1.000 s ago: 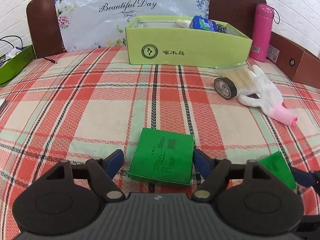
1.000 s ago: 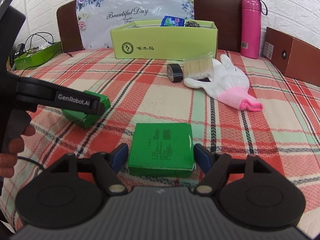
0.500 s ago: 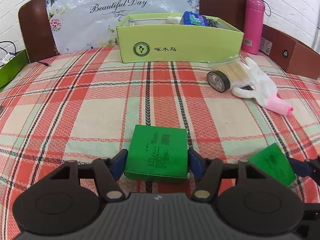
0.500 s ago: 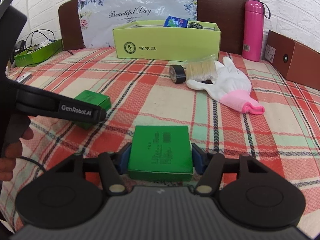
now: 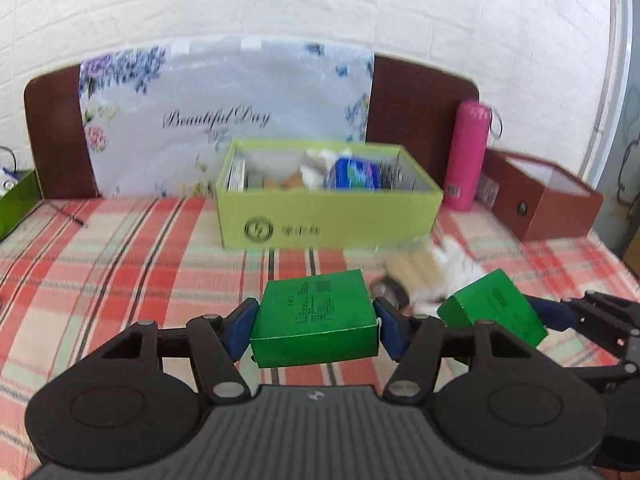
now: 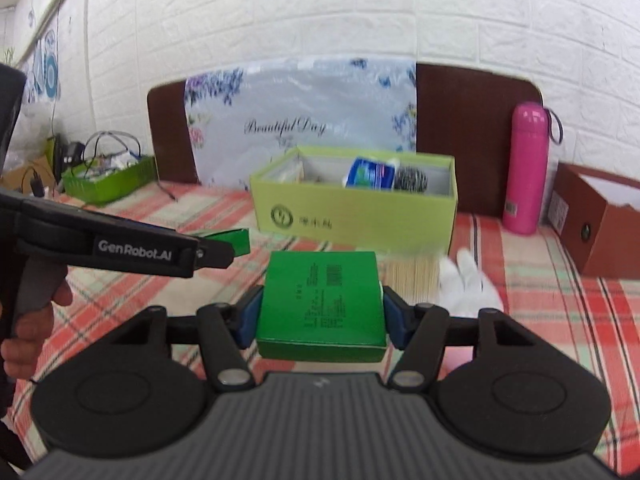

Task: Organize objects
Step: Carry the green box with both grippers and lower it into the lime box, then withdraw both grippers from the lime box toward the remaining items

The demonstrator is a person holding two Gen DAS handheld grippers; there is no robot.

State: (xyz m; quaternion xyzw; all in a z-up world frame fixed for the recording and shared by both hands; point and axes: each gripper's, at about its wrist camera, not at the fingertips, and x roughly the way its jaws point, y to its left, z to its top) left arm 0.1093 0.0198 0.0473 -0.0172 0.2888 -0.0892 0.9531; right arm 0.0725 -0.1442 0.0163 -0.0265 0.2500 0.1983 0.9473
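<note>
**Two green boxes held above the plaid cloth, one per gripper**

1. Left gripper (image 5: 314, 322): blue-padded fingers pinch a flat green box (image 5: 315, 318) by its left and right sides. The box is lifted off the plaid cloth (image 5: 120, 264), printed face up, near edge towards the camera.

2. Right gripper (image 6: 322, 312): its fingers clamp a second green box (image 6: 322, 304) the same way, barcode face up, clear of the cloth. In the left wrist view this box shows to the right of the first, tilted, just beside it but apart.

3. Light green carton (image 5: 328, 216): open-topped, standing at the far middle of the cloth, beyond both held boxes. Contents: a blue packet (image 5: 352, 174), a white item beside it, and a metal scourer (image 6: 412, 178) at the right end; other contents too blurred to name.

4. Brush (image 6: 412, 272): pale bristles, lying on the cloth just near of the carton, to the right.

5. White glove (image 6: 472, 284): lies touching the brush on its right.

6. Tape roll (image 5: 390, 292): dark, near the brush; blurred.

7. Pink flask (image 6: 526, 168): upright, far right, beside the carton.

8. Brown box (image 6: 600, 224): open, far right edge.

9. Green tray (image 6: 108, 178): far left, holding cables.

10. Floral bag (image 5: 224, 120): reads "Beautiful Day", leaning against the dark headboard (image 5: 424, 104) behind the carton.
</note>
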